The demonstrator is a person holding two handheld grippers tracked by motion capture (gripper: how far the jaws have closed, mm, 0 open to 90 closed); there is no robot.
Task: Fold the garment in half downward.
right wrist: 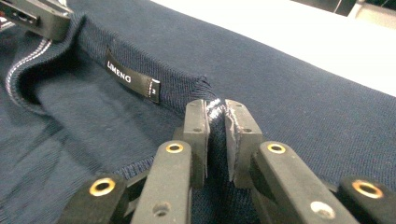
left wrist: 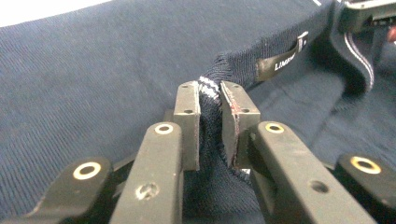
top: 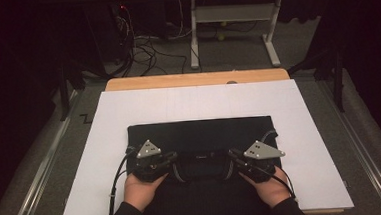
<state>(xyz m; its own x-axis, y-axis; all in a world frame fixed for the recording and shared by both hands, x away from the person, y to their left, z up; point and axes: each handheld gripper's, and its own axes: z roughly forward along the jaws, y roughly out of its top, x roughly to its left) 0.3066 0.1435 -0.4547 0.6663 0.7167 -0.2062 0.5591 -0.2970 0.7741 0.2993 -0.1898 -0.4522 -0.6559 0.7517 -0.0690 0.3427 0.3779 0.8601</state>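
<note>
left gripper (left wrist: 210, 100): your jaws are clamped on the sweater (top: 200, 132) collar edge, left of the label (left wrist: 280, 60).
right gripper (right wrist: 215, 116): clamped on the collar edge too, right of the label.
sweater: lies flat on the white sheet (top: 198, 99), collar at your side.
room: bare sheet beyond the sweater's far edge and on both sides.

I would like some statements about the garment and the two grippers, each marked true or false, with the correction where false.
1. The left gripper is shut on the collar of the dark blue garment. True.
2. The right gripper hangs open above the cloth. False: its jaws pinch the collar edge.
3. A label is sewn inside the collar. True.
4. The garment lies on bare wood. False: it lies on a white sheet covering the table.
5. The garment is red. False: it is dark blue.
</note>
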